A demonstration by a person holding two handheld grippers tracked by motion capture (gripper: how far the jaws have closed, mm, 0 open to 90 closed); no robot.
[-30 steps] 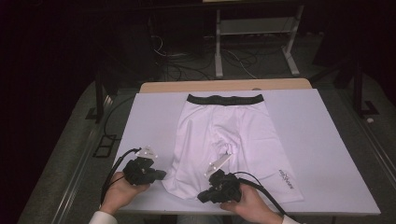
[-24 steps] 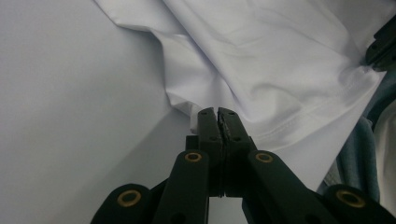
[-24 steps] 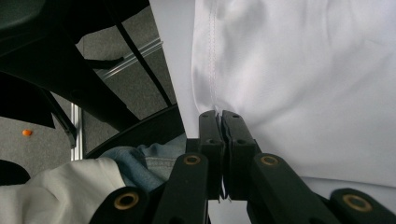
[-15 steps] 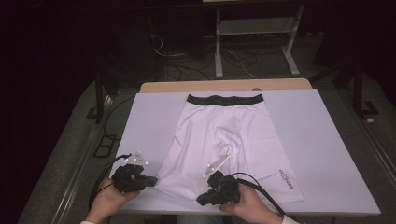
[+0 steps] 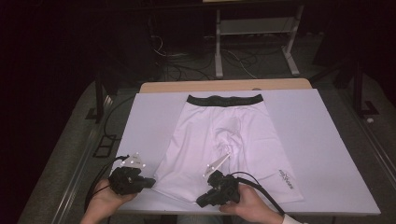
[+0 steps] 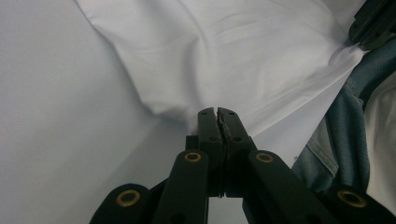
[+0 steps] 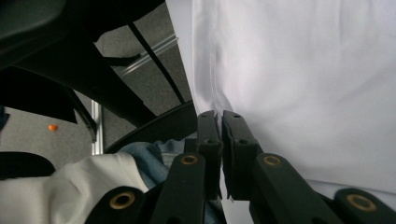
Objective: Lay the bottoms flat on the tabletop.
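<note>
Two hand-held grippers work the near hem of white shorts (image 5: 224, 144) lying flat on the worktop (image 5: 327, 154). Left hand-held gripper (image 6: 217, 113) pinches the hem corner tight. Right hand-held gripper (image 7: 219, 116), jaws just easing apart, barely nips the hem; I judge that edge could slip free, leaving the cloth skewed.
</note>
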